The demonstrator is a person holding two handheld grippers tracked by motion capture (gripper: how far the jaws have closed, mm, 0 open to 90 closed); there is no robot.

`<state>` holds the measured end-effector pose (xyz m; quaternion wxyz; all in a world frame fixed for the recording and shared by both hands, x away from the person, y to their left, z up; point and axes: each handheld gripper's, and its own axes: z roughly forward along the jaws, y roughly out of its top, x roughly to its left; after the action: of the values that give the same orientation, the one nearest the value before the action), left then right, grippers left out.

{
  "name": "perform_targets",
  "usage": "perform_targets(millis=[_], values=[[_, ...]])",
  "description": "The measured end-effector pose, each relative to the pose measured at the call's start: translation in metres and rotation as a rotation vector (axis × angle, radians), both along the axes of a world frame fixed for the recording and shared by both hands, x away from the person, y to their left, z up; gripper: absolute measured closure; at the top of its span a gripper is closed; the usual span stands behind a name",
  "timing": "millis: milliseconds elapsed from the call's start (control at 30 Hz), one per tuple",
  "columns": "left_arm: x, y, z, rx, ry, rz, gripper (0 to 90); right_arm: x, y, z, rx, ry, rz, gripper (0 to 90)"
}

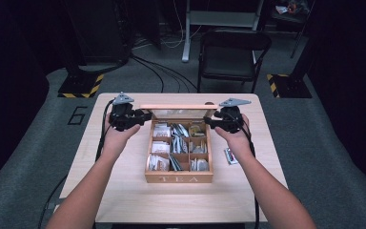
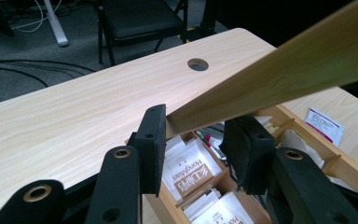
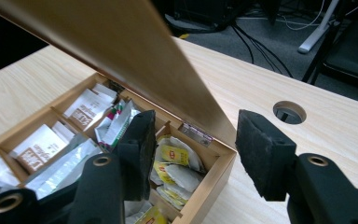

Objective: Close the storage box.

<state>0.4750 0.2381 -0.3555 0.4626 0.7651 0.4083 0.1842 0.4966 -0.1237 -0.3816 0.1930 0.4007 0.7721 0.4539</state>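
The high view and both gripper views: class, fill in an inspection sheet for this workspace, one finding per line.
Surface: light wooden table, round hole near its far edge.
Job's things: wooden compartmented tea box, hinged lid raised, sachets inside.
Clutter: one loose sachet right of the box.
Grippers: left gripper shut on lid corner; right gripper open, jaws astride the box's corner.
Cables: on the floor behind.
Surroundings: black folding chair, grey carpet.
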Motion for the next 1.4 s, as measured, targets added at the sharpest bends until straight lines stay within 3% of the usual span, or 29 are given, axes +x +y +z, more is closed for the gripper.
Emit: perform_targets(millis=[267, 733, 967, 1400], values=[[-0.005, 0.000, -0.004, 0.002, 0.000, -0.006, 59.2, -0.017, -0.004, 0.015, 0.034, -0.034, 0.041, 46.9], [-0.014, 0.001, -0.011, 0.007, 0.006, -0.020, 58.4, -0.046, -0.003, 0.038, 0.002, -0.100, 0.080, 48.6], [-0.019, 0.002, -0.013, 0.021, 0.007, -0.024, 56.8, -0.053, -0.002, 0.038, -0.039, -0.090, 0.097, 49.5], [-0.044, 0.008, -0.009, 0.030, -0.002, -0.046, 51.5, -0.061, -0.004, 0.028, -0.023, -0.087, 0.103, 49.2]])
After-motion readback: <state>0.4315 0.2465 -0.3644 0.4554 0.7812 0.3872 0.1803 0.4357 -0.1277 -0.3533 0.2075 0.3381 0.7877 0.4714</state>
